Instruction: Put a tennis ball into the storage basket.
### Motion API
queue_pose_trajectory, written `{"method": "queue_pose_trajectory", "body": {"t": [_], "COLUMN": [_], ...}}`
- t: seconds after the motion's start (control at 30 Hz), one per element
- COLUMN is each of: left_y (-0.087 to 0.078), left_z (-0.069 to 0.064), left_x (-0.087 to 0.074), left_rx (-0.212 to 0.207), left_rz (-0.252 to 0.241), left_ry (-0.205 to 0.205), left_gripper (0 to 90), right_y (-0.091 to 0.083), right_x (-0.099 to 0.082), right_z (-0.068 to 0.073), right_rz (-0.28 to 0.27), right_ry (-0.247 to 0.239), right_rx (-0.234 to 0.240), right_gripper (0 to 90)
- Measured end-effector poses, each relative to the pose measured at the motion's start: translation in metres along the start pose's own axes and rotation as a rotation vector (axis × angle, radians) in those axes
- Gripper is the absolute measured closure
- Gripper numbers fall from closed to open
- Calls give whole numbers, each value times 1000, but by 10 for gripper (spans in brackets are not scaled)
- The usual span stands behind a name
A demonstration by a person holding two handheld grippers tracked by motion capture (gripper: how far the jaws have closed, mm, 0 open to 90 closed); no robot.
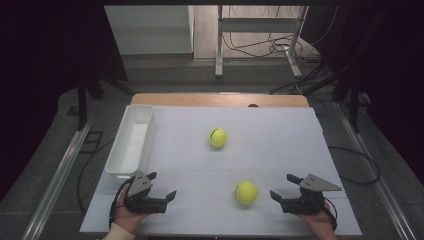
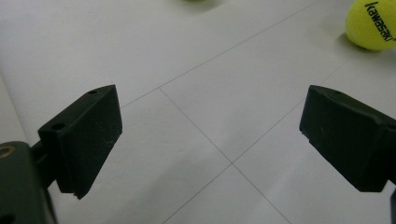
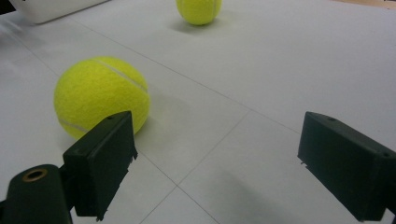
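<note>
Two yellow tennis balls lie on the white table. The near ball (image 1: 246,192) sits toward the front, the far ball (image 1: 218,137) near the middle. My left gripper (image 1: 162,187) rests at the front left, jaws spread wide with nothing between them. My right gripper (image 1: 282,186) is at the front right, open too, a short way right of the near ball. In the right gripper view the near ball (image 3: 100,95) lies just beyond the left jaw, with the far ball (image 3: 198,10) behind it. The left gripper view catches the near ball (image 2: 372,23) at its top right corner.
A long white tray (image 1: 131,141) stands empty along the table's left edge. A wooden strip (image 1: 220,100) borders the far edge. Cables and a metal frame (image 1: 260,40) sit on the floor beyond the table.
</note>
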State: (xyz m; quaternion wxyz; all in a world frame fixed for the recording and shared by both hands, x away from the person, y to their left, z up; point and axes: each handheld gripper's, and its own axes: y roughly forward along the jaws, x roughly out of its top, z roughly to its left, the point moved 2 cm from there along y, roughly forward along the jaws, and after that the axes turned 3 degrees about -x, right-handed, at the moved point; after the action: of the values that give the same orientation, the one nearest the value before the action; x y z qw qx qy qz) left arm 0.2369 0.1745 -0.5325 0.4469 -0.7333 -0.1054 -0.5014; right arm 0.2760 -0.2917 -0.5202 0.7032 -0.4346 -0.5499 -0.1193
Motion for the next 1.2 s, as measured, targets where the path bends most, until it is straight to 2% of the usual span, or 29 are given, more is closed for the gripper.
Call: {"method": "queue_pose_trajectory", "body": {"t": [1.2], "left_y": [12], "left_z": [-8], "left_x": [11], "left_rx": [-37], "left_rz": [23], "left_ry": [-8], "left_gripper": [71], "right_y": [2], "right_x": [-1], "right_z": [3], "right_rz": [23], "right_ry": [-37], "right_rx": [-15], "right_gripper": [126]}}
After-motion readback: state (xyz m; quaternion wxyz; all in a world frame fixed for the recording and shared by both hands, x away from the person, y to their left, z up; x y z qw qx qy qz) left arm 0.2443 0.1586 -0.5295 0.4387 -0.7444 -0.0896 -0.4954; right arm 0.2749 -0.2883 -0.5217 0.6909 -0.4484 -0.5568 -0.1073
